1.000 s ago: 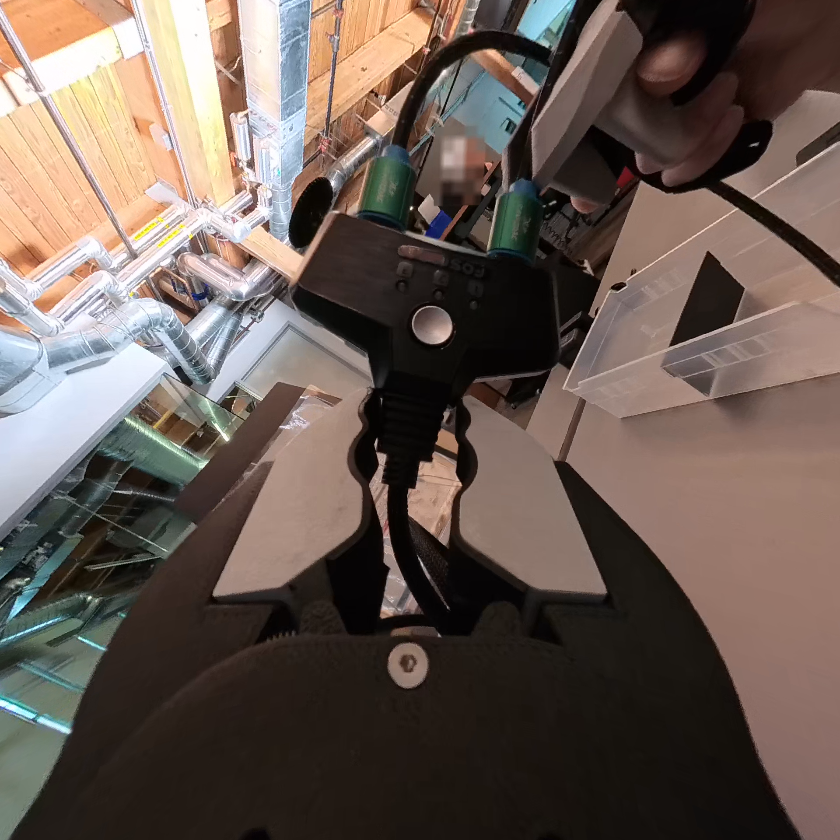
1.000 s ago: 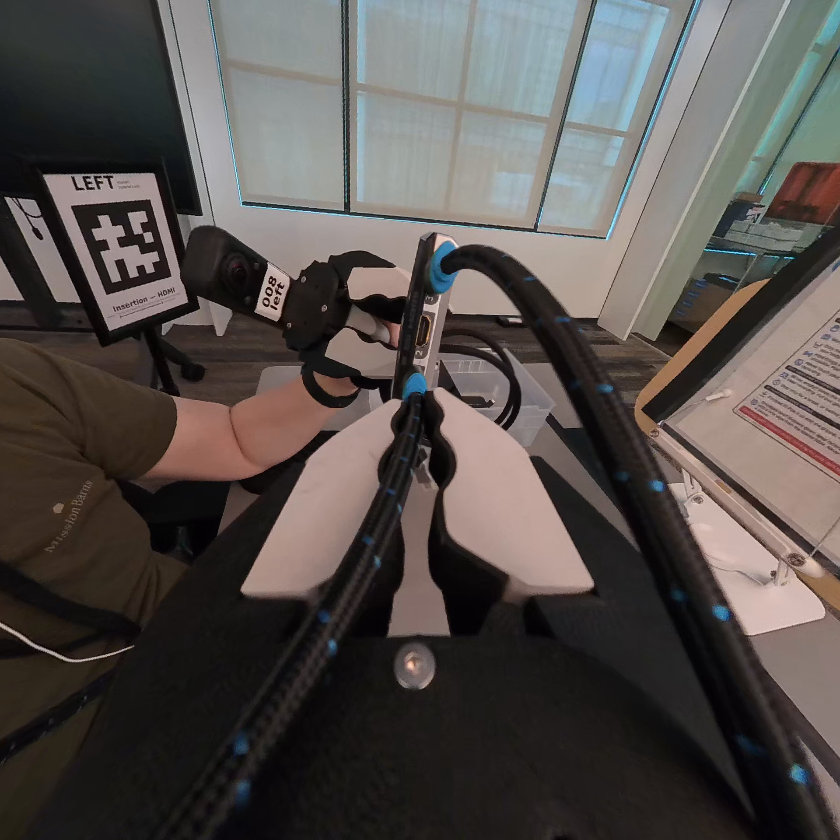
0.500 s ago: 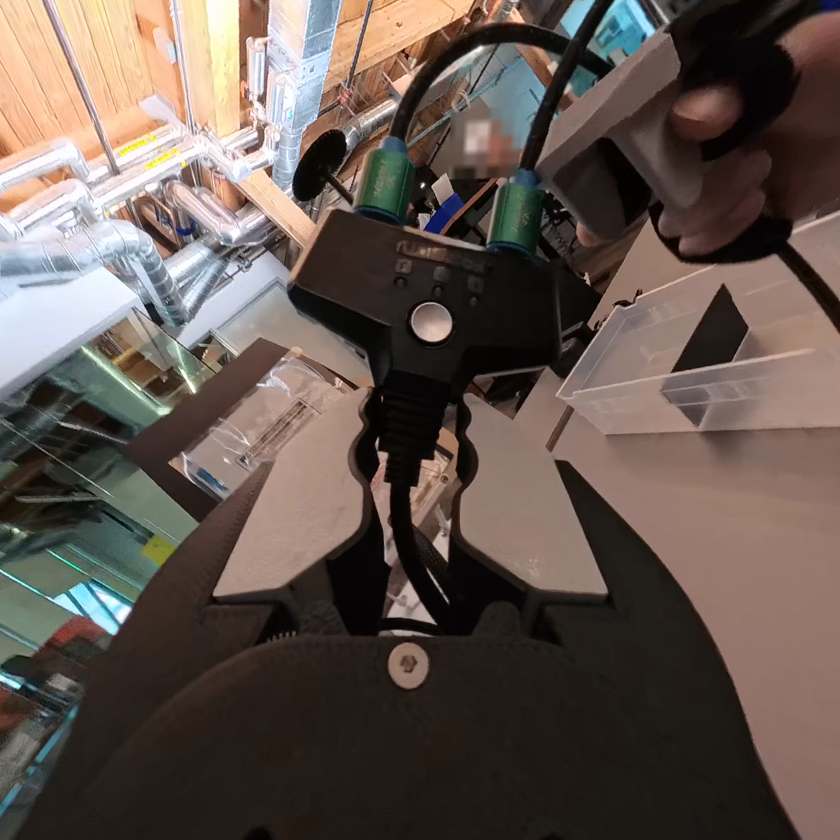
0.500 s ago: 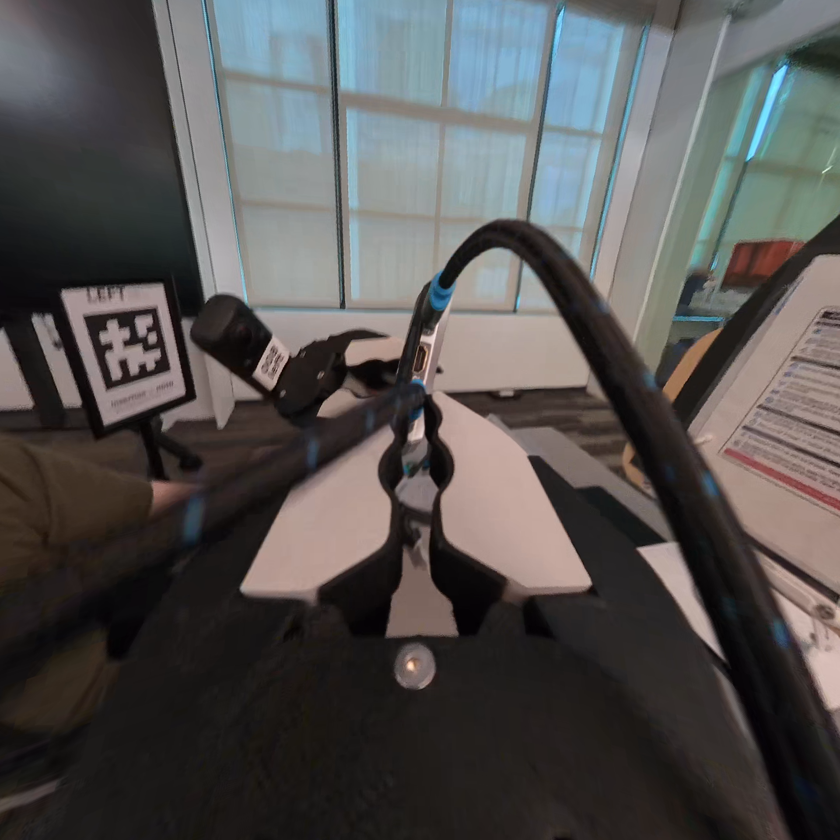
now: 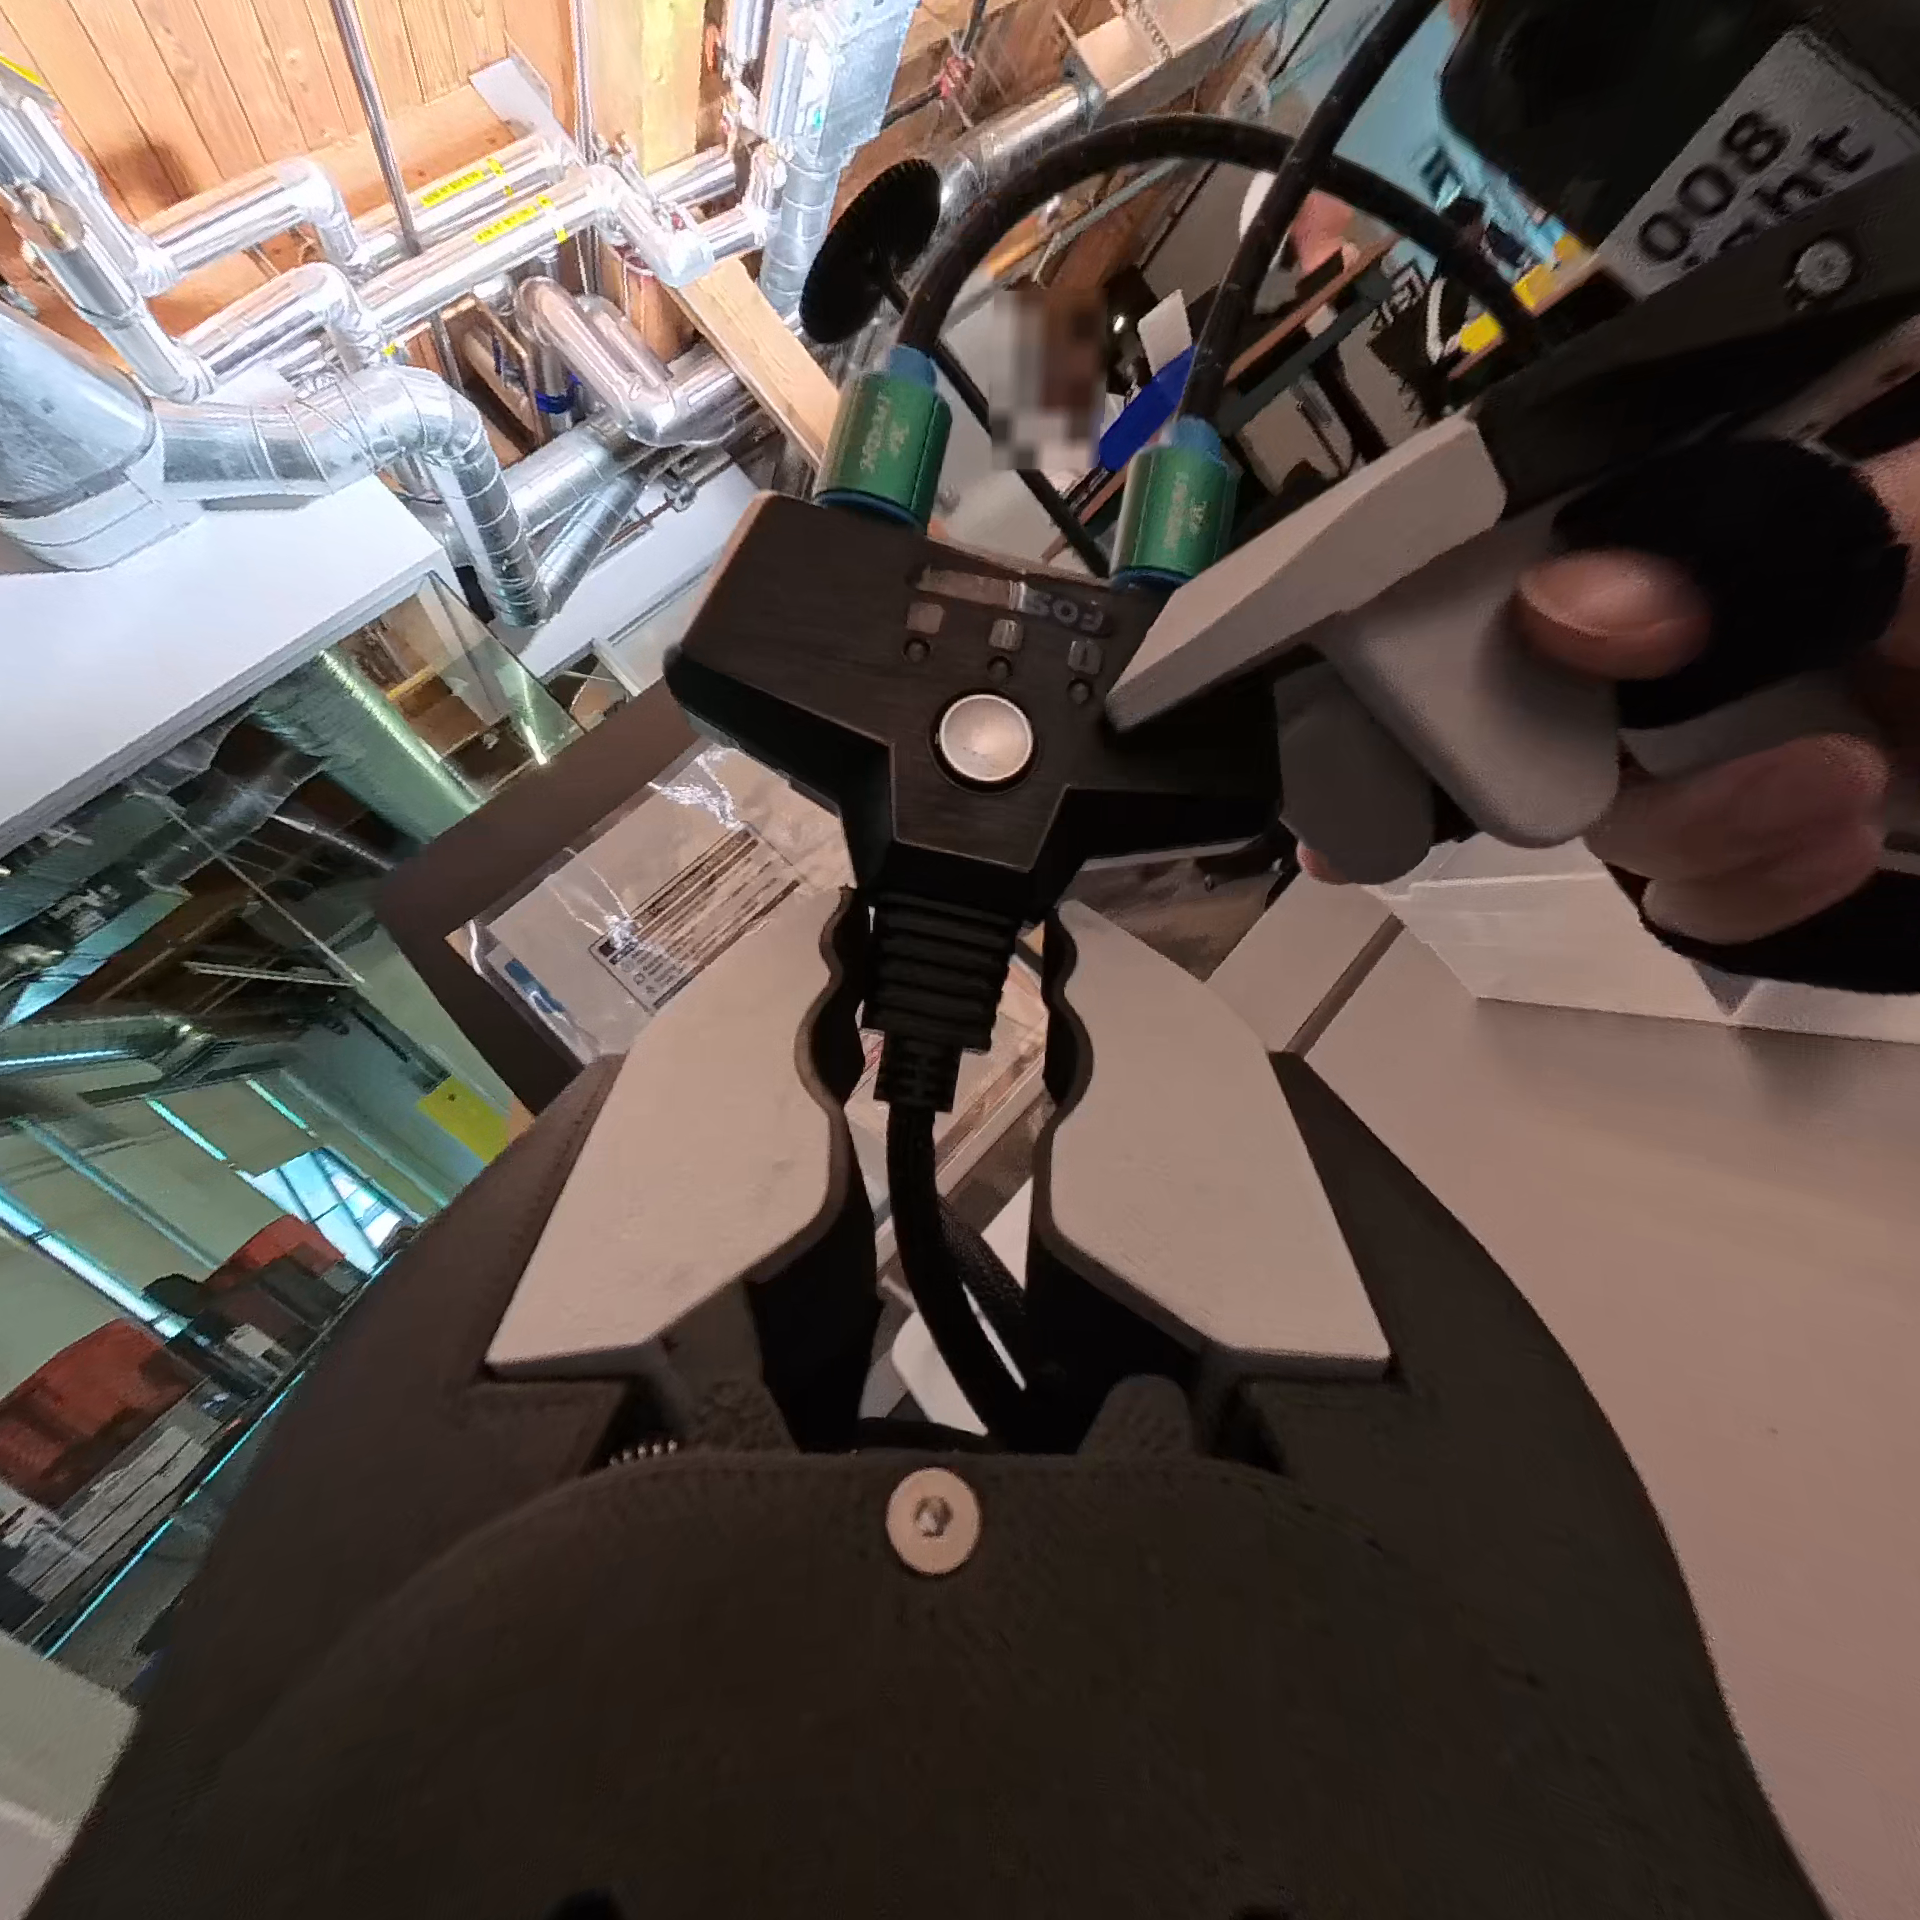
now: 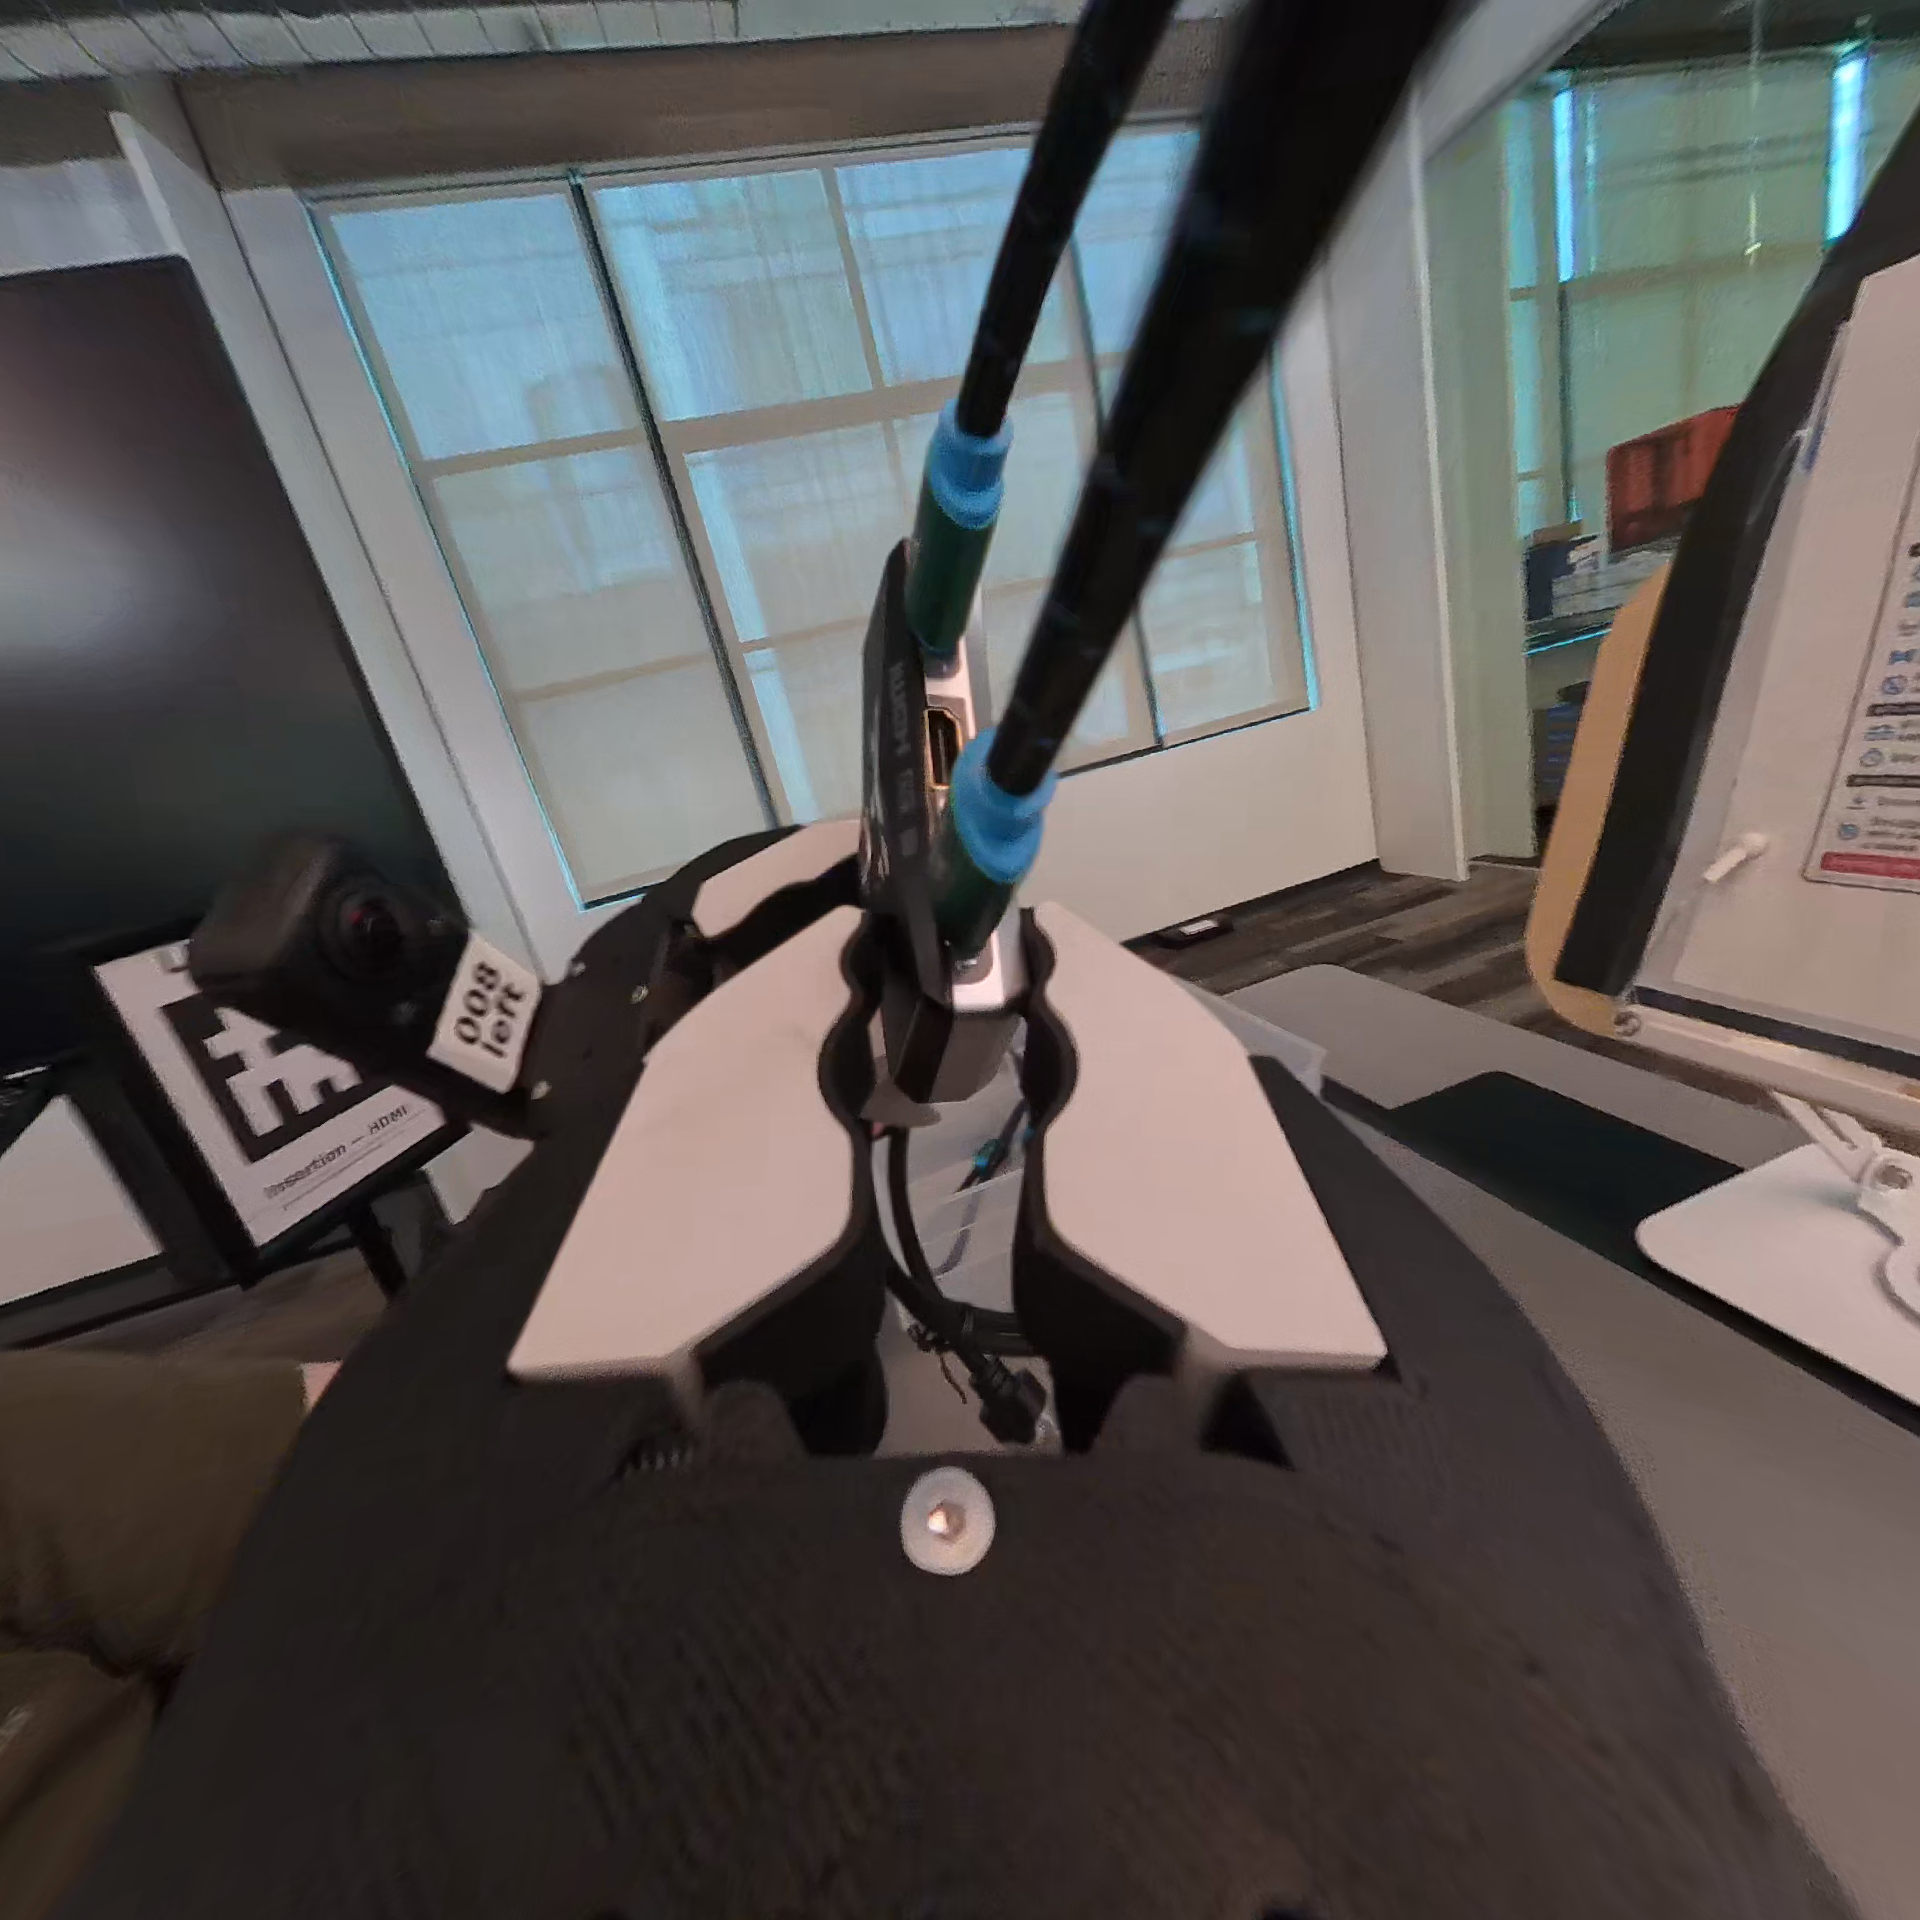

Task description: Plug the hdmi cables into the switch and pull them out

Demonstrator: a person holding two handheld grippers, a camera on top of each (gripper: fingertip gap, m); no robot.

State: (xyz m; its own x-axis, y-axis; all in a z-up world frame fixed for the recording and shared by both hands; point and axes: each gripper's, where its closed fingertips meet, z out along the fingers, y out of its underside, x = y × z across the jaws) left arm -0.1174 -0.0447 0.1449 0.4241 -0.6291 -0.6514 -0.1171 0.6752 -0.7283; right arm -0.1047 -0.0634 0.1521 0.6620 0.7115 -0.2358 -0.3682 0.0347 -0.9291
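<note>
The black HDMI switch (image 5: 935, 707) is held up in the air by my left gripper (image 5: 940, 935), which is shut on the ribbed tail below its body. Two green HDMI plugs (image 5: 883, 436) (image 5: 1179, 509) sit in its outer ports. In the right wrist view the switch (image 6: 894, 748) shows edge-on, with an empty port (image 6: 940, 738) between the plugs (image 6: 940, 582) (image 6: 982, 883). My right gripper (image 6: 945, 925) grips the switch's corner just under the lower plug, its fingers close on both sides. One of its fingers (image 5: 1299, 623) covers that corner in the left wrist view.
A grey table (image 5: 1558, 1351) lies below, with a clear plastic bin (image 5: 1507, 914) on it. A framed sheet on a white stand (image 6: 1818, 1226) is at the right. A marker board (image 6: 260, 1091) stands at the left. The black cables (image 6: 1143, 312) run up and out of frame.
My right gripper has left the lower cable and now sits on the switch's corner below that plug. The left gripper has tilted while keeping its hold on the switch.
</note>
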